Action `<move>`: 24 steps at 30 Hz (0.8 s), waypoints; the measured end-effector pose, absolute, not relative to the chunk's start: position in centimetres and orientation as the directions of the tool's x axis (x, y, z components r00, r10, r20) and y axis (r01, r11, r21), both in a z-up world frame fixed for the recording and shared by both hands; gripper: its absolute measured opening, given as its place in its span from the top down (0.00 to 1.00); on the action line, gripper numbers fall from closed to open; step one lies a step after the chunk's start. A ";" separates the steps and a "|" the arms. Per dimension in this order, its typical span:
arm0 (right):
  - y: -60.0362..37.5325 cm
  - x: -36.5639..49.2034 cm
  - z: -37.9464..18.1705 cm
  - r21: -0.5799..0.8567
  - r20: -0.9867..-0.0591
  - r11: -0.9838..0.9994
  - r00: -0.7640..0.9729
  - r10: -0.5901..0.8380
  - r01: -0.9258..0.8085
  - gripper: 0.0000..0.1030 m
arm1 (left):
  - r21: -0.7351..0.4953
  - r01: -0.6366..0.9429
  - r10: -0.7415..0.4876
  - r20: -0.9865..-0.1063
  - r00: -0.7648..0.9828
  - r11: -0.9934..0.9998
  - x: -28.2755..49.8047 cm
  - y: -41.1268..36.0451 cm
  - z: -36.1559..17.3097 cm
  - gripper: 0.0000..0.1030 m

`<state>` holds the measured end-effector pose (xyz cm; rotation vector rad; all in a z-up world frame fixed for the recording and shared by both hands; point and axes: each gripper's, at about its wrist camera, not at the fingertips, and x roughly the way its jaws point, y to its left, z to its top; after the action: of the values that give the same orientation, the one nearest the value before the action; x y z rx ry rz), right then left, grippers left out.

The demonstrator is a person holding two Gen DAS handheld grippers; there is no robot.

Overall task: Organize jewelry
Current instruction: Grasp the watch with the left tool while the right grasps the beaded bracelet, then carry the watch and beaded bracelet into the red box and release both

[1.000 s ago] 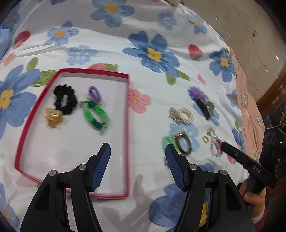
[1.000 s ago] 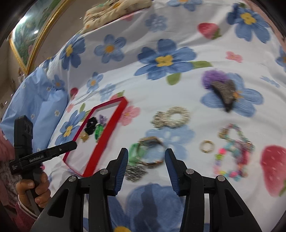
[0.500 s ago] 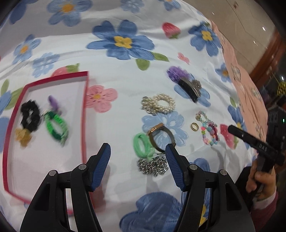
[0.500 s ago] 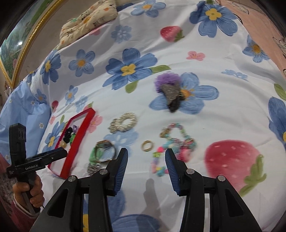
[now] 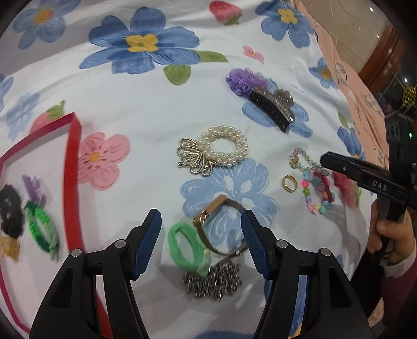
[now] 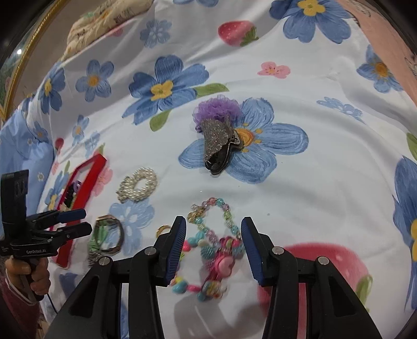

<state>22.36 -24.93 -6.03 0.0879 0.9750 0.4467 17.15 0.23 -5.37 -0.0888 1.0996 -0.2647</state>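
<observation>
In the left wrist view my left gripper point(image 5: 200, 219) is open and hangs above a green hair tie point(image 5: 185, 247), a gold watch point(image 5: 219, 226) and a silver bead cluster point(image 5: 212, 280), touching none. The red-rimmed tray point(image 5: 73, 169) at the left holds a black scrunchie point(image 5: 10, 211), a green braided band point(image 5: 41, 229) and small clips. In the right wrist view my right gripper point(image 6: 213, 226) is open over the colourful bead bracelet point(image 6: 208, 245), its pads clear of it. A gold ring point(image 6: 163, 229) lies just left of it.
A pearl scrunchie with a gold butterfly point(image 5: 216, 151) and a glittery claw clip on a purple flower point(image 5: 271, 107) lie farther back on the flowered sheet point(image 5: 156, 109). A pillow point(image 6: 104, 18) sits at the far edge. A hand point(image 5: 388, 234) holds the right gripper.
My left gripper has swung right, from over the tray to above the watch and green tie. The right gripper has moved right from the watch to the bead bracelet. Both stay open.
</observation>
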 end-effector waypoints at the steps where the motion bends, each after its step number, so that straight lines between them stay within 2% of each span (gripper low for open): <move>1: -24.7 22.7 -6.3 0.265 -0.786 0.907 0.472 0.400 -0.328 0.55 | -0.190 0.174 -0.247 -0.874 0.417 0.966 17.5 -0.1 -5.7 0.39; 2: -24.5 23.1 -6.6 0.257 -0.794 0.908 0.463 0.394 -0.332 0.55 | -0.184 0.180 -0.244 -0.878 0.412 0.966 17.8 -0.3 -6.0 0.40; 4: -24.0 23.7 -7.4 0.237 -0.814 0.911 0.443 0.375 -0.336 0.56 | -0.168 0.203 -0.238 -0.886 0.398 0.965 18.3 -1.0 -6.6 0.47; 7: -23.3 24.2 -8.5 0.200 -0.841 0.919 0.422 0.338 -0.339 0.57 | -0.153 0.224 -0.230 -0.897 0.378 0.963 18.6 -1.6 -7.4 0.65; 8: -23.0 24.2 -8.6 0.179 -0.841 0.921 0.431 0.325 -0.345 0.57 | -0.152 0.228 -0.231 -0.899 0.373 0.962 18.7 -1.7 -7.7 0.74; 9: -22.8 24.2 -8.5 0.159 -0.843 0.923 0.439 0.312 -0.350 0.61 | -0.144 0.229 -0.224 -0.900 0.375 0.963 18.7 -1.8 -7.8 0.79; 11: -22.3 24.1 -8.5 0.139 -0.842 0.922 0.447 0.302 -0.361 0.77 | -0.146 0.234 -0.229 -0.896 0.382 0.961 18.7 -1.9 -7.8 0.81; 12: -22.2 24.2 -8.5 0.144 -0.841 0.920 0.445 0.308 -0.364 0.86 | -0.159 0.235 -0.241 -0.892 0.382 0.959 18.7 -1.9 -7.7 0.85; 14: -21.9 24.1 -8.5 0.133 -0.840 0.920 0.450 0.302 -0.368 0.88 | -0.178 0.234 -0.259 -0.886 0.384 0.956 18.6 -1.8 -7.6 0.88; 15: -21.8 23.9 -8.3 0.125 -0.836 0.920 0.460 0.299 -0.370 0.93 | -0.183 0.230 -0.263 -0.882 0.391 0.956 18.4 -1.7 -7.5 0.88; 24: -21.7 22.3 -4.8 0.195 -0.760 0.904 0.524 0.384 -0.379 0.93 | -0.262 0.187 -0.320 -0.827 0.462 0.947 16.2 0.2 -4.6 0.88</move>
<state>22.33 -21.70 -4.75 0.0055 0.9108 0.4567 16.15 0.20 -4.55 -0.1405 1.0462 -0.3133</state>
